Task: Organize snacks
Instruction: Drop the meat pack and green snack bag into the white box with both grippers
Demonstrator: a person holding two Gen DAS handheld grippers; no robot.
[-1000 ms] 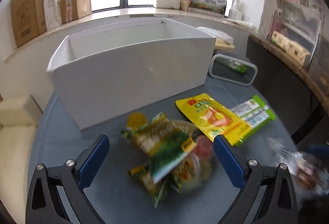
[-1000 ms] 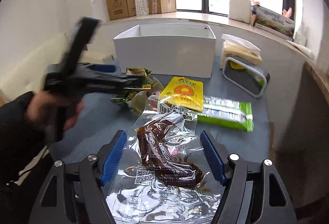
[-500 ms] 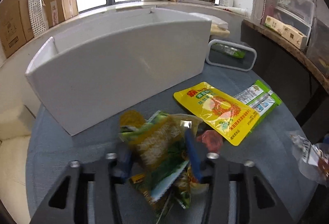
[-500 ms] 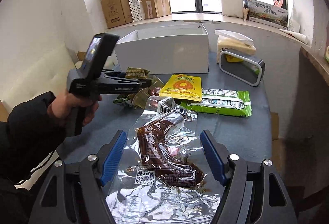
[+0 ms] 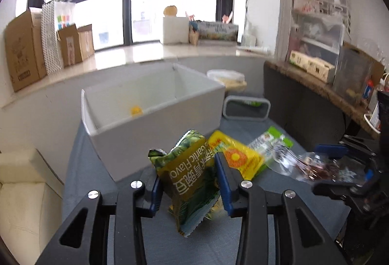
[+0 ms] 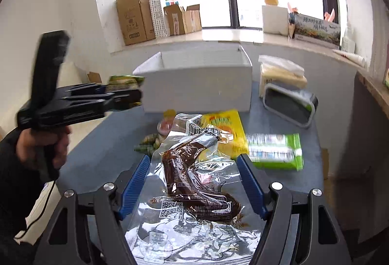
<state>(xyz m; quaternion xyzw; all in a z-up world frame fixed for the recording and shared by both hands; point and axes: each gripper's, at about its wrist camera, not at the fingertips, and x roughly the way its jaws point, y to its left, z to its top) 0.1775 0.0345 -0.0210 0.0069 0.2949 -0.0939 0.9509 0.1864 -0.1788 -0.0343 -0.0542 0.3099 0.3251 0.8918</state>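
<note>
- Here, the left gripper [image 5: 188,182] has its jaws closing, pads pressed on a green-and-yellow snack bag [image 5: 192,179] held off the table [image 5: 80,162].
- The bag looks light, soft and crinkly; a mid-body pinch probably suits it better than the slick sealed edges.
- Ahead of the fingers stands the white box [image 5: 155,123], open-topped.
- The right gripper [image 6: 194,182] clamps a clear sausage pack [image 6: 194,182]: floppy, slippery film.

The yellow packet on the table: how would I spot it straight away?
Find the white box on the grey table. Just in front lies the yellow packet, flat between a clear bag and a green packet. It alone is bright yellow.
</note>
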